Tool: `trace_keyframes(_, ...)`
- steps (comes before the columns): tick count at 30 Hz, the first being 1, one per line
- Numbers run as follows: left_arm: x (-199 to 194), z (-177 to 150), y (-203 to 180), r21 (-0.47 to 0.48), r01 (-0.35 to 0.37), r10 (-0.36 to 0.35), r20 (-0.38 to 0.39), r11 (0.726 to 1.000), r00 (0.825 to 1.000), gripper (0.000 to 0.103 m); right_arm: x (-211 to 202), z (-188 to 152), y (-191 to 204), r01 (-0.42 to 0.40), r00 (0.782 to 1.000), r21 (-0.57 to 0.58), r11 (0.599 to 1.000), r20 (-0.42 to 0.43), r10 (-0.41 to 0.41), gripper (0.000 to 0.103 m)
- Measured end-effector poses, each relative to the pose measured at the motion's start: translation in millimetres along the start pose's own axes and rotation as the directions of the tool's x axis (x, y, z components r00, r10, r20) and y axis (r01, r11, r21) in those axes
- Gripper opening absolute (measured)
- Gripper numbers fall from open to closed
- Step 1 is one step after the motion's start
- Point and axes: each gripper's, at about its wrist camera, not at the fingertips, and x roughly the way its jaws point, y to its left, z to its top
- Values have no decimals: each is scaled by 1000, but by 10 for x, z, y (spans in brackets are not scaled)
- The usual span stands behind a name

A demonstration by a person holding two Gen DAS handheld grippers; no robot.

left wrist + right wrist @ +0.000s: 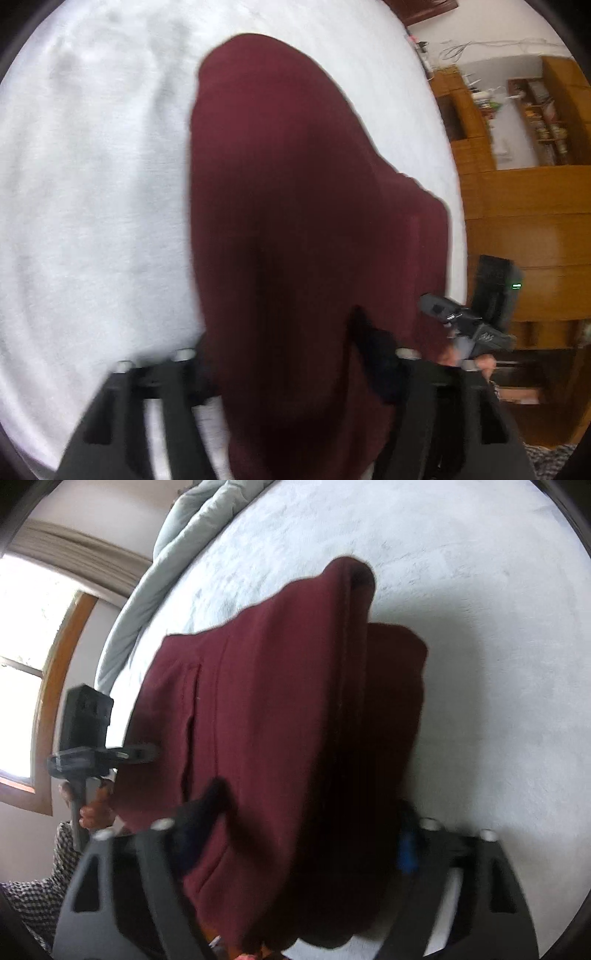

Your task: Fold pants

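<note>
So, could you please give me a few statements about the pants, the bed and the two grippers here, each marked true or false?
1. The pants are dark red. True.
2. The pants lie on a bare wooden floor. False: they lie on a white bed cover.
3. Pants fabric sits between the fingers of the left gripper in its own view. True.
4. The right gripper hangs over bare cover with no fabric near it. False: fabric fills the space between its fingers.
5. A window shows in the right wrist view. True.
</note>
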Motion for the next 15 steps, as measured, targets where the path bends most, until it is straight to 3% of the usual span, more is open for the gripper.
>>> trace_keyframes(2, -38, -32, 41, -36, 36, -35, 26, 999, 999, 40, -70, -15, -14, -13, 1000, 14, 1000, 10, 13, 47)
trace_keyframes(6, -94, -112, -74, -15, -2, 4, 79, 1000, 997, 36, -186, -50, 14, -31, 999, 39, 999, 28, 30, 42)
trace_keyframes(11, -208, -107, -356, 40, 63, -68, 148, 997, 987, 34, -430, 17, 104, -94, 994, 20, 995, 50, 93, 38)
trace_keyframes(15, -260, 123, -570, 74, 98, -111, 199, 992, 974, 34, -687, 273, 329, -32, 995, -75, 997, 93, 39, 38)
